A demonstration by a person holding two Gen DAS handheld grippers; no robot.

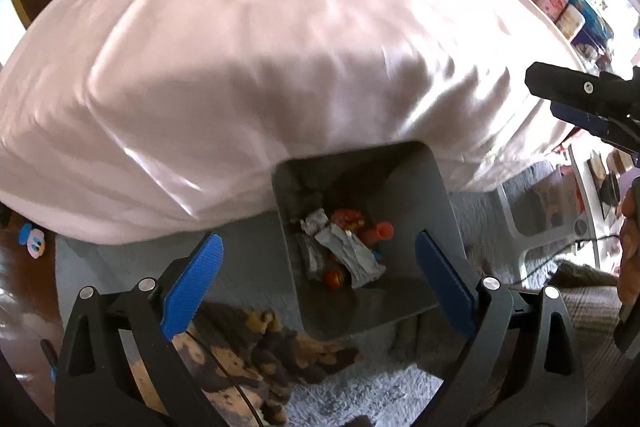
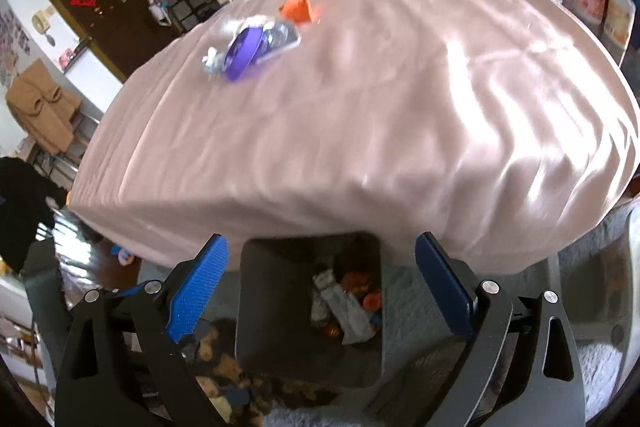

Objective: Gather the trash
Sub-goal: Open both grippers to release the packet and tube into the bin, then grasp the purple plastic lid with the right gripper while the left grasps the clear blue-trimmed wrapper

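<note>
Hovering open left tongs [image 1: 318, 283], grey bin [image 1: 436, 187] upright below, mouth upward.

I see a worktop [image 2: 360, 115] draped in pinkish cloth, carrying a purple bowl [image 2: 244, 53], clear wrappers [image 2: 280, 35] touching it, and an orange piece [image 2: 298, 7] beside them.

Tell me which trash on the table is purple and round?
The purple bowl-shaped lid, in the far pile on the pink tablecloth. The orange piece behind it is boxy, and the wrappers around it are clear or whitish.
</note>
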